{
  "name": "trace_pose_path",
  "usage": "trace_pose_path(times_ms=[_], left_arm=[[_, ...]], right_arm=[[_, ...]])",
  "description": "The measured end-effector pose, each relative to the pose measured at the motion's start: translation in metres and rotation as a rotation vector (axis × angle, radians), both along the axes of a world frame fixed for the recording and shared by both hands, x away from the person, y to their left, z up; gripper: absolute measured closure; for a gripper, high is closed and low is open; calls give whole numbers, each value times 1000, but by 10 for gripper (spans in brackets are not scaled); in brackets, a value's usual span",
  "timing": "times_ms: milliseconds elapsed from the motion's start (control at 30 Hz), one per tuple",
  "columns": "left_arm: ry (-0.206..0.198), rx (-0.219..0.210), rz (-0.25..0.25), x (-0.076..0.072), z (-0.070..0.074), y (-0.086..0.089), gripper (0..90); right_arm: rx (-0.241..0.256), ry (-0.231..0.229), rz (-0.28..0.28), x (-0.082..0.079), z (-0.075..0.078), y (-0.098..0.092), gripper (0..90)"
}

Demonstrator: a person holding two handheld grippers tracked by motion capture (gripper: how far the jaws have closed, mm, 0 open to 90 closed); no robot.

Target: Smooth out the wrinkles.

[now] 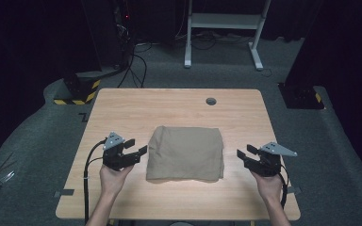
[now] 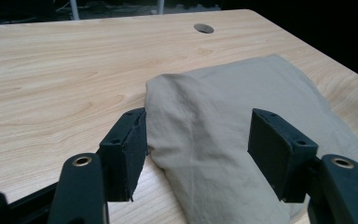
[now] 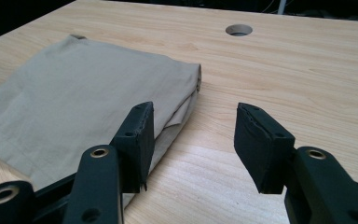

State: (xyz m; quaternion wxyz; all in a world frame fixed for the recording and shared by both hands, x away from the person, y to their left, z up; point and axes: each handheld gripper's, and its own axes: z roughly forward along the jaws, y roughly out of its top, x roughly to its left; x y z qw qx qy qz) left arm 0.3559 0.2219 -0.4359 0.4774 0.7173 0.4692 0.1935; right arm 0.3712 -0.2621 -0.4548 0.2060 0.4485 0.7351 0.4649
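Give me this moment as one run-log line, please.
folded beige cloth flat mid-table | left tongs open at its left edge, no grip | right tongs open beside its right edge, apart | table wooden

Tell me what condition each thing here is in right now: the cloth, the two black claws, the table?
Beige cloth: folded into a rough square, lying flat on the table, held by nothing.
Left gripper: open, jaws at the cloth's left edge, not clamped on it.
Right gripper: open, just off the cloth's right edge, apart from it.
Table: upright, its round cable hole uncovered.
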Motion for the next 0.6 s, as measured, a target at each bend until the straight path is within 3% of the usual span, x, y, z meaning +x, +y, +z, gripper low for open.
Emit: trace_pose_path(times_ms=[600], left_arm=[[-7,-16,46,-11,0,20,377]], right_arm=[[27,-14,-35,-11,0,-16,476]])
